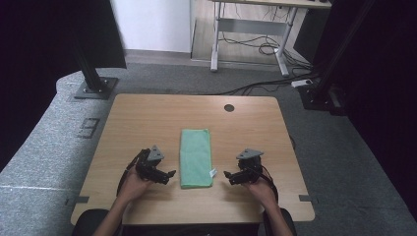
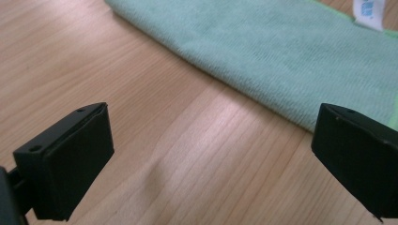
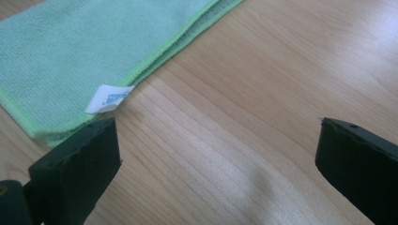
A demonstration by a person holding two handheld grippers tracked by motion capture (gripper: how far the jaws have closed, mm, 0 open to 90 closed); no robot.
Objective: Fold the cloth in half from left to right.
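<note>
High view: folded green cloth (image 1: 195, 157) between left gripper (image 1: 167, 174), right gripper (image 1: 229, 176); jaws wide apart, empty.

Lighting: dim, even overhead; frame corners of high view nearly black. Gripper views: soft glare on surface (image 3: 263, 140), near jaws blurred.

L tool (image 1: 167, 175): jaws wide, empty | R tool (image 1: 229, 177): jaws wide, empty

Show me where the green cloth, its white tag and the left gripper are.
green cloth (image 1: 195, 156), high view, middle of the folded top face.
white tag (image 3: 109, 98), right gripper view, middle of the label at the cloth's edge.
left gripper (image 1: 170, 174), high view, between its fingertips.
</note>
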